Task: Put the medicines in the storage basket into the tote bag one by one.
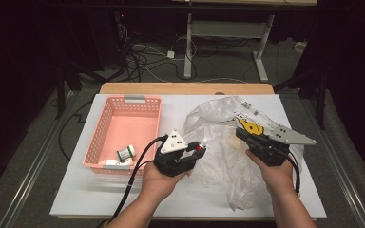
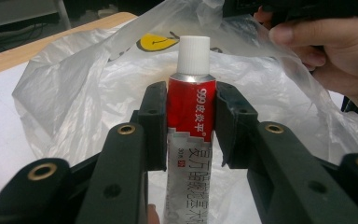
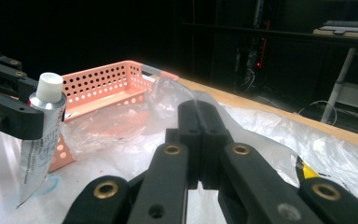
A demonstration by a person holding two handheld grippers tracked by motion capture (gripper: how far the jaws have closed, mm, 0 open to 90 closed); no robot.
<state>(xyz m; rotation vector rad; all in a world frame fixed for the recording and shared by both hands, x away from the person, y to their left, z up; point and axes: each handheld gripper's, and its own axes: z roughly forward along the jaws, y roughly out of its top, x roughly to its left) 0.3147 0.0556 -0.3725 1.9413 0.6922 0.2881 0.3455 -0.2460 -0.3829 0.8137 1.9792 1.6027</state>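
Note:
My left gripper [image 2: 191, 100] is shut on a red-and-white ointment tube [image 2: 189, 112] with a white cap, holding it upright by its upper part. In the high view this gripper [image 1: 196, 153] sits at the left edge of a crumpled clear plastic bag [image 1: 218, 118], with the tube [image 1: 200, 147] in its jaws. My right gripper [image 1: 241, 133] is shut on the plastic bag near a yellow mark. In the right gripper view its jaws [image 3: 199, 116] are pressed together with the bag's film [image 3: 270, 140] around them, and the tube [image 3: 42, 126] stands off to the left.
A pink perforated basket [image 1: 145, 100] stands at the table's left, holding a small white roll with a green label [image 1: 126, 152] and another white item [image 1: 116, 163]. A white sheet [image 1: 90, 190] covers the table. Desk legs and cables lie on the floor beyond.

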